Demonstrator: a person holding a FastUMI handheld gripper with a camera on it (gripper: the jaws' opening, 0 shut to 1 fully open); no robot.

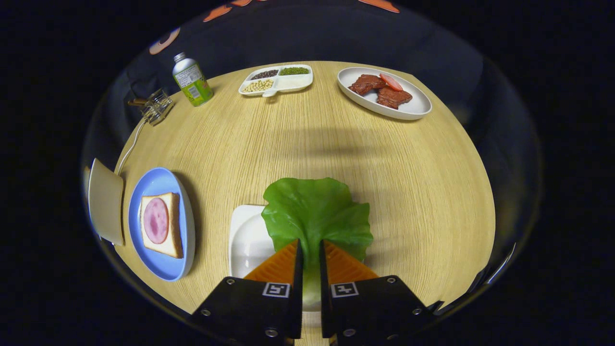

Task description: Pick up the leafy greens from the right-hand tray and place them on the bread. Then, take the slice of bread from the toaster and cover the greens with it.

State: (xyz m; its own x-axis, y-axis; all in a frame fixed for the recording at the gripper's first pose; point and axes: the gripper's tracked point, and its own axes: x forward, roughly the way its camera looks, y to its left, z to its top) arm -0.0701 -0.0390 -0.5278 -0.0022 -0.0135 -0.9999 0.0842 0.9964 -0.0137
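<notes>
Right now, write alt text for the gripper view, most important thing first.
The gripper is shut on the stem of a green lettuce leaf, which hangs over a white tray on a round wooden table. Off to one side, a blue plate holds a bread slice topped with ham; beyond the fingers sit a plate of meat, a divided dish and a bottle.

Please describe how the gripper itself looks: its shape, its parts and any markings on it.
The gripper has two wedge-shaped fingers that taper toward the tips. Each sits on a black angular block with small round screws, and each block carries a square black-and-white marker.
</notes>
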